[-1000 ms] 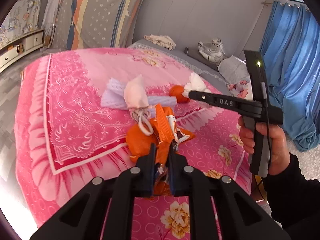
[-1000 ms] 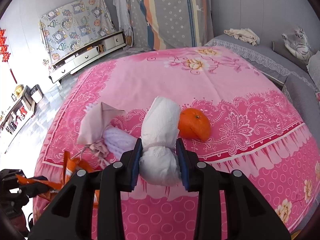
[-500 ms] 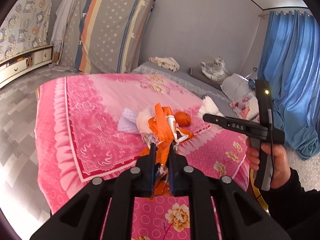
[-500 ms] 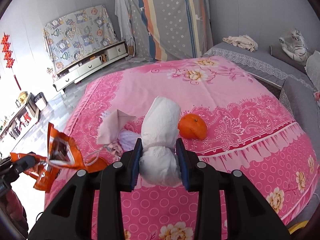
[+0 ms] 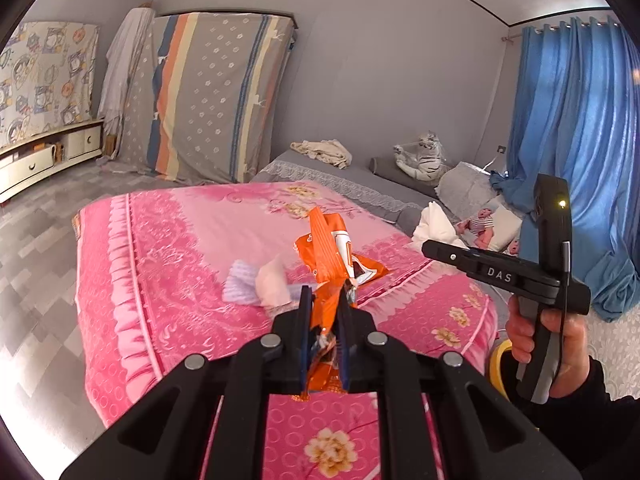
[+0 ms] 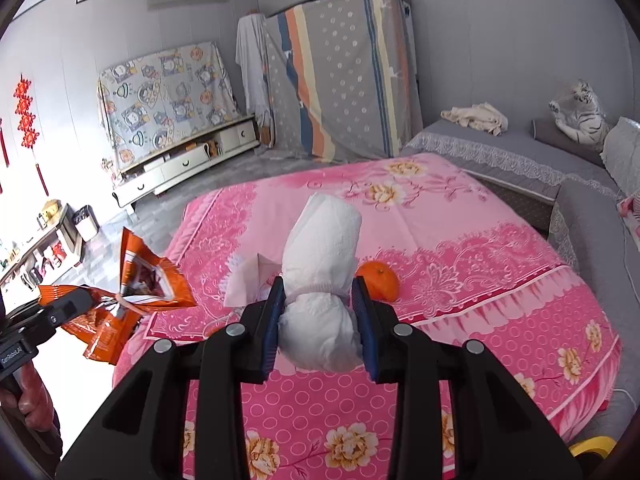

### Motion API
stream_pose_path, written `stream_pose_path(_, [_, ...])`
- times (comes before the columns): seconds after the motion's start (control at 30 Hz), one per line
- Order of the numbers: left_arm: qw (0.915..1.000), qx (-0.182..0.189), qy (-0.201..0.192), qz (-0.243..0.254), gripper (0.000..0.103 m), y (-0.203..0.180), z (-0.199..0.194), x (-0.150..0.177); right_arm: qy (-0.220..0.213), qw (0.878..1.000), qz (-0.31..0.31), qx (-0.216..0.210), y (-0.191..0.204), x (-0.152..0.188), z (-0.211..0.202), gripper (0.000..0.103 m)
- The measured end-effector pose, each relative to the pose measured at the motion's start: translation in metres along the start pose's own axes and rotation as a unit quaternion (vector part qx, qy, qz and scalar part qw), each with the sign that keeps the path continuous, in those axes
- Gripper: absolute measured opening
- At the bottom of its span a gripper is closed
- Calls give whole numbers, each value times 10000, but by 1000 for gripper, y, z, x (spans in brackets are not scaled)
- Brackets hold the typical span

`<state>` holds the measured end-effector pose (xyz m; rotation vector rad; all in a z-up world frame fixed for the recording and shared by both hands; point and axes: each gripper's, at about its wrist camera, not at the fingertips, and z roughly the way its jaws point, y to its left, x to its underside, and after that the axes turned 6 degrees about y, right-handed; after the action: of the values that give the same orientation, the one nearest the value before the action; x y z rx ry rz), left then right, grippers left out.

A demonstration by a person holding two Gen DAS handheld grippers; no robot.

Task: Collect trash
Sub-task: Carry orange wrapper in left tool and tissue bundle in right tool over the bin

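Trash held in both grippers above the bed.
Left gripper pinches the limp orange wrapper, which could slip; right gripper squeezes the white wad.

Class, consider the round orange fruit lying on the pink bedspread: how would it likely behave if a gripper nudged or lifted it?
The round orange fruit would probably roll when nudged, being rounded and lying loose on the soft pink bedspread. It looks firm rather than floppy, so it likely keeps its shape. Its smooth, curved skin might slip between flat pads.
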<state>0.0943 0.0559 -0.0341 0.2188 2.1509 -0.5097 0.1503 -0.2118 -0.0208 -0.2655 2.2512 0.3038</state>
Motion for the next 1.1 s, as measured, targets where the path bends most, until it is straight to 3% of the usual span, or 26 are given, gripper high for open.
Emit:
stream_pose_path(0.73, [9937, 736, -244, 812, 10, -100, 6, -33, -849, 9933, 420, 656, -46, 17, -100, 32])
stream_pose_path(1.1, [9841, 1234, -6, 1275, 10, -156, 35, -28, -973, 9816, 1085, 1237, -108, 59, -140, 32])
